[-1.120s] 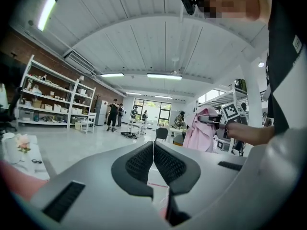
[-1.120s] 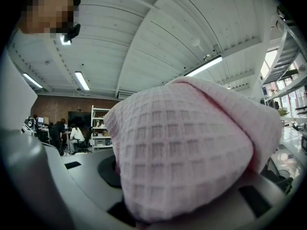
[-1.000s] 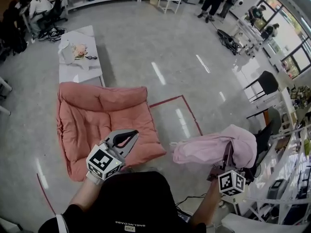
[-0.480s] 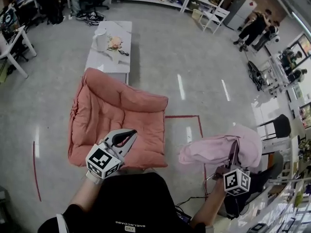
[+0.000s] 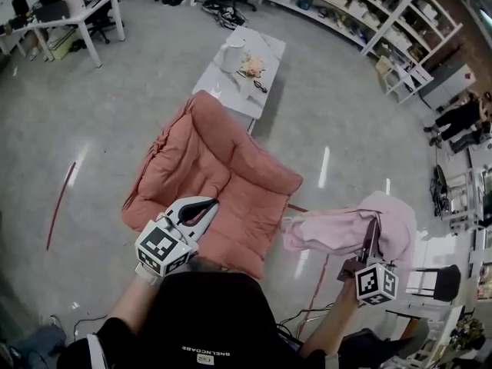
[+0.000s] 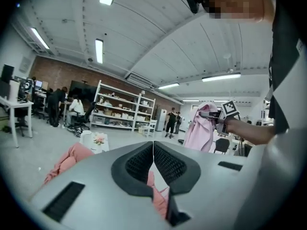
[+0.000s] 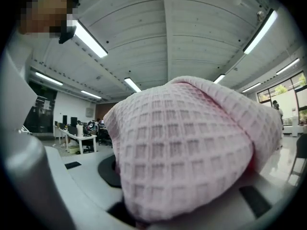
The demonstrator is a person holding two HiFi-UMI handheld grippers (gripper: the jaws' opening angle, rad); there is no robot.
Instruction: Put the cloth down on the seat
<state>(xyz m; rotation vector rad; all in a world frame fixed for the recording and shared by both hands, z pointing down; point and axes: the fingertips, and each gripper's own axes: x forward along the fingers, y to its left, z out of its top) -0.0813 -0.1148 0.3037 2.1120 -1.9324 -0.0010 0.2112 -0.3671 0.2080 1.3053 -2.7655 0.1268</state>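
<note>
Closest in, the right gripper is clamped on the pink waffle cloth, and its own view is filled with that weave bulging over the jaws. That's a solid bite, with plenty of fabric bunched in there. The cloth reaches out to the left of the gripper in a long fold, up in the air, off to the right of the seat and not over it yet. On the other side, the left gripper has its jaws pressed together on nothing, pads meeting edge to edge, and it hovers above the near part of the salmon seat. So the job now, as I read it: carry the right hand across to the left until the bundle sits over the middle of the cushion, lower it until the fabric rests on the padding, and only then let the jaws part. Let go from high up and it could slide off the near edge. The free end trails, so mind it doesn't drape over the cushion's side. The left gripper should clear out of the landing spot, or be ready to tidy a stray fold. Beyond the seat, the white table and the shelves are well apart from all this.
</note>
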